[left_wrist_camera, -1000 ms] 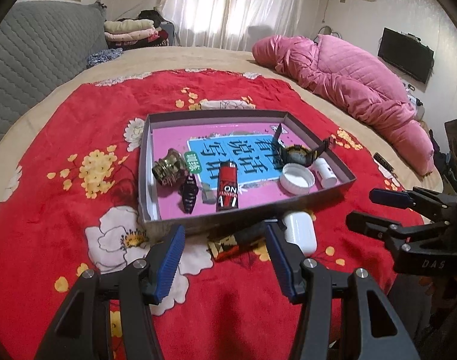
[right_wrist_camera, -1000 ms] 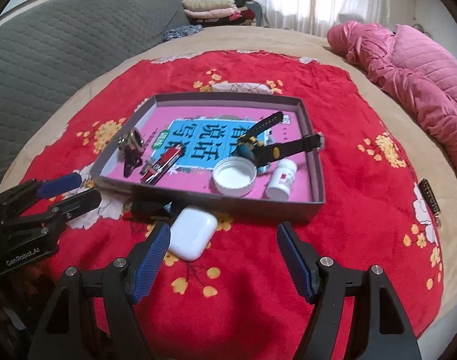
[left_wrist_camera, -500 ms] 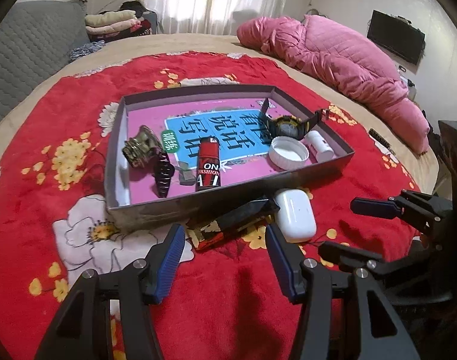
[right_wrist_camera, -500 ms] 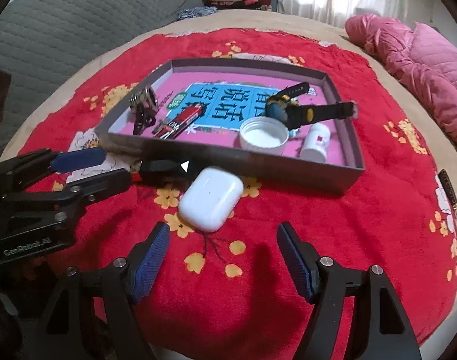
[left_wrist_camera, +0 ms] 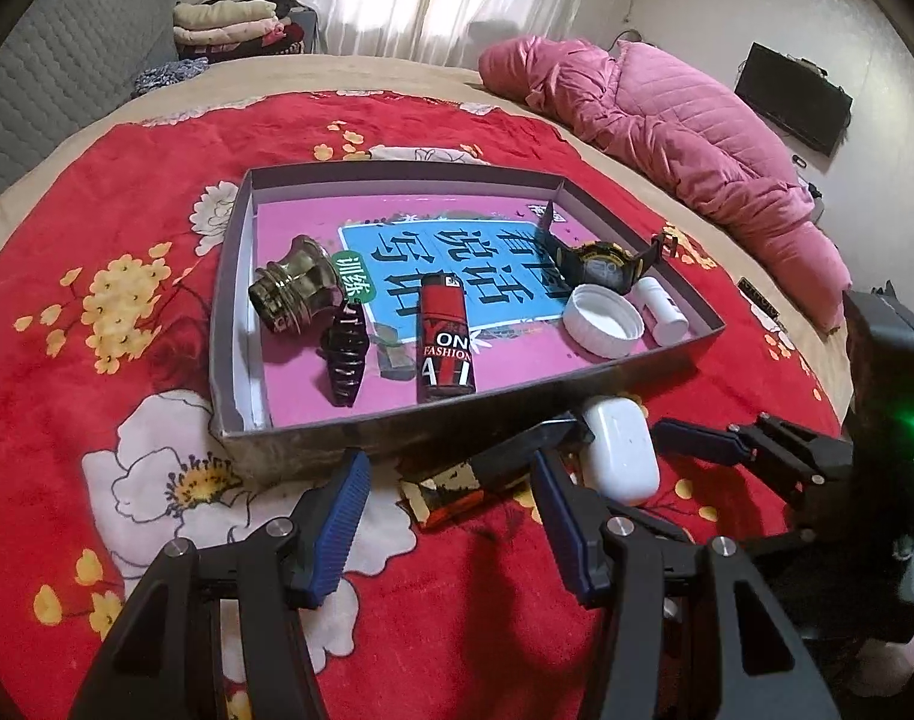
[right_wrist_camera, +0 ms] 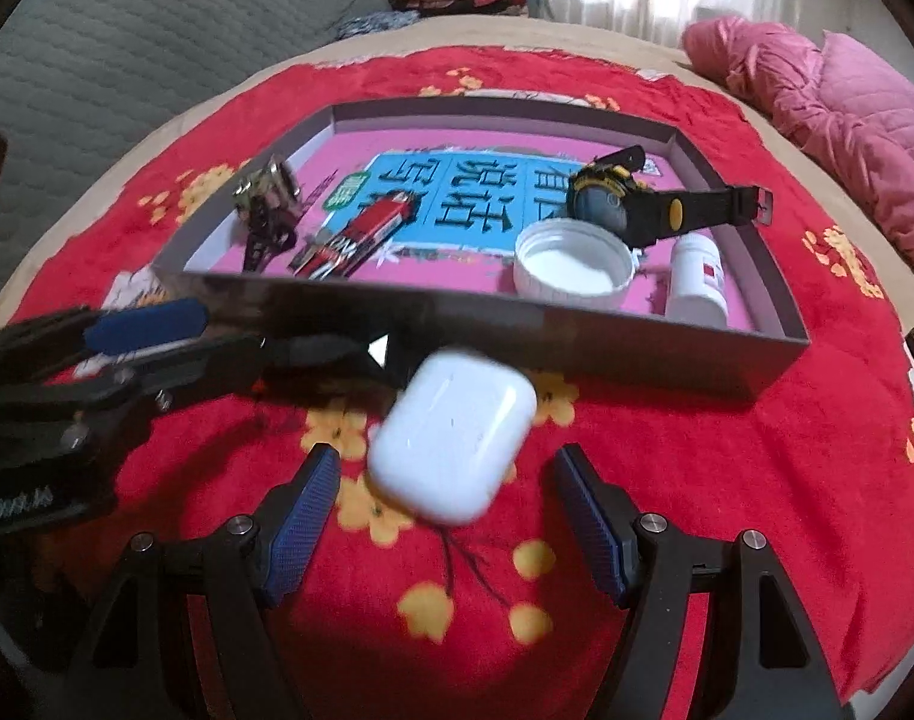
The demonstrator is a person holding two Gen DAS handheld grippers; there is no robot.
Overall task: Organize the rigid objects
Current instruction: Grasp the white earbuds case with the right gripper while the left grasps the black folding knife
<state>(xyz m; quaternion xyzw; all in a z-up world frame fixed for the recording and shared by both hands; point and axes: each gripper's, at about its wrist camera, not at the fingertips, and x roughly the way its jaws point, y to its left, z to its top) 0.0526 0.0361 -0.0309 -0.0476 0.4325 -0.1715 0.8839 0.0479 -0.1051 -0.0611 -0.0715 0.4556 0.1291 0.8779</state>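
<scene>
A white earbud case (right_wrist_camera: pixel 453 432) lies on the red blanket just in front of the grey tray (right_wrist_camera: pixel 577 339). My right gripper (right_wrist_camera: pixel 444 510) is open; its blue pads stand either side of the case's near end without touching it. Left of the case lies a dark black, red and gold pack (left_wrist_camera: pixel 457 489). My left gripper (left_wrist_camera: pixel 450 510) is open, its fingertips straddling that pack. In the left wrist view the case (left_wrist_camera: pixel 622 450) lies next to one of the right gripper's fingers (left_wrist_camera: pixel 697 443). The left gripper (right_wrist_camera: pixel 231 330) enters the right wrist view from the left.
The tray (left_wrist_camera: pixel 240 312) holds a brass cap (left_wrist_camera: pixel 294 294), a black clip (left_wrist_camera: pixel 344 360), a red can (left_wrist_camera: pixel 444 339), a black-and-yellow watch (left_wrist_camera: pixel 601 261), a white lid (left_wrist_camera: pixel 604 321) and a small white bottle (left_wrist_camera: pixel 664 309). A pink quilt (left_wrist_camera: pixel 685 126) lies at the back right.
Both grippers have come down and closer to the blanket. The earbud case now sits between the right gripper's pads and the dark pack between the left one's. Jaw widths look unchanged.
</scene>
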